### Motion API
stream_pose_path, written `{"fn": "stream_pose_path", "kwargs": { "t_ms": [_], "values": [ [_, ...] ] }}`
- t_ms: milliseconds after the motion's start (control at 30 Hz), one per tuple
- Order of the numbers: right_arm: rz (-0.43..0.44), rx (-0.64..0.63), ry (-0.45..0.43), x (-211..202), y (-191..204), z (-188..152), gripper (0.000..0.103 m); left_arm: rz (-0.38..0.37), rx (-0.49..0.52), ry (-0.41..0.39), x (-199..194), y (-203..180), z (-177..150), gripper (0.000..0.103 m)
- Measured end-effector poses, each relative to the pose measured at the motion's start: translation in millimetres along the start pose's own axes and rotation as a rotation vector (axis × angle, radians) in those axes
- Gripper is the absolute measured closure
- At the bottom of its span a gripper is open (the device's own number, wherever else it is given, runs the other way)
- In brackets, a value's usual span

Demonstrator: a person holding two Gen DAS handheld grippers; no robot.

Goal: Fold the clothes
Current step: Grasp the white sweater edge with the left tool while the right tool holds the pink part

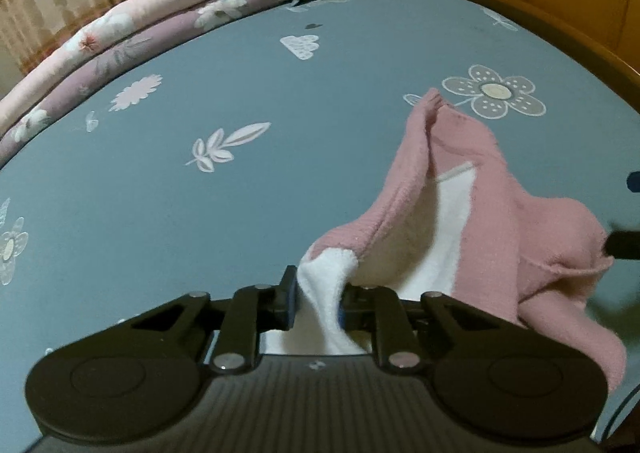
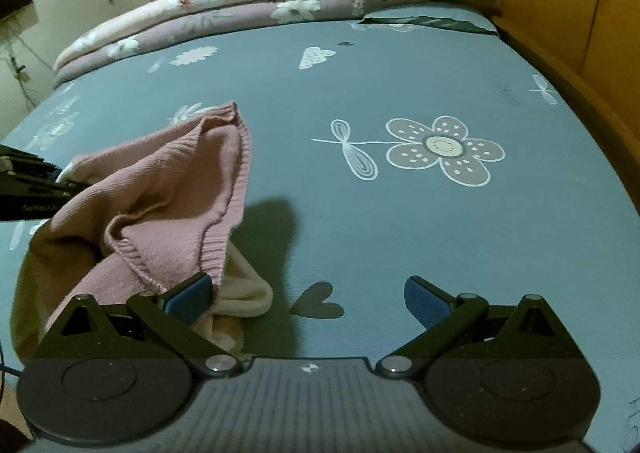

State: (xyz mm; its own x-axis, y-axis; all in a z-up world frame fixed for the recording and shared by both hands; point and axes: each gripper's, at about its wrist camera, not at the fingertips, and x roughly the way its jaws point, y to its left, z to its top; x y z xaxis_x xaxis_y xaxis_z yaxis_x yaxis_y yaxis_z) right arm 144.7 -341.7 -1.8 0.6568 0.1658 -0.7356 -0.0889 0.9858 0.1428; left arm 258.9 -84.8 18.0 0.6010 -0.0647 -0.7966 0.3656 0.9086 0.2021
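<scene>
Left wrist view: left tongs (image 1: 318, 299) clamped on white inner edge of the pink garment (image 1: 500, 221), which lies crumpled w/ one end raised off the blue bed sheet (image 1: 200, 213). Right wrist view: right tongs (image 2: 308, 295) apart, left pad just beside garment's ribbed hem, nothing gripped. Step looks like pick-up/spread before 1st fold. Next probably: right tongs shift onto hem & close, then pull flat.

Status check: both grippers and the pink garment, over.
Left gripper shut on pink garment, white lining pinched. Right gripper open, left finger against the garment's hem. Bedsheet ahead, nothing blocking.
</scene>
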Motion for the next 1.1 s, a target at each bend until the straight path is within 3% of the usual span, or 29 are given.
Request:
{"fn": "stream_pose_path", "kwargs": {
  "t_ms": [300, 533, 767, 967, 1100],
  "values": [
    [0.098, -0.038, -0.026, -5.8, 2.7, 4.6, 0.0, 0.123, -0.028, -0.013, -17.2, 29.6, -4.0, 0.09],
    [0.168, -0.076, -0.043, -6.2, 27.2, 14.2, 0.0, 0.168, -0.078, -0.016, -16.5, 63.3, -19.0, 0.091],
    [0.255, -0.052, 0.006, 1.0, 57.0, 12.9, 0.0, 0.141, -0.121, 0.004, -9.9, 104.1, -50.0, 0.091],
    [0.314, -0.007, 0.048, 21.1, 103.2, 12.8, 0.0, 0.071, -0.18, 0.029, 5.3, 146.7, -83.7, 0.091],
    [0.265, -0.033, 0.083, 41.5, 136.0, 8.3, 0.0, 0.009, -0.182, 0.023, 14.4, 162.0, -100.6, 0.091]
  ]
}}
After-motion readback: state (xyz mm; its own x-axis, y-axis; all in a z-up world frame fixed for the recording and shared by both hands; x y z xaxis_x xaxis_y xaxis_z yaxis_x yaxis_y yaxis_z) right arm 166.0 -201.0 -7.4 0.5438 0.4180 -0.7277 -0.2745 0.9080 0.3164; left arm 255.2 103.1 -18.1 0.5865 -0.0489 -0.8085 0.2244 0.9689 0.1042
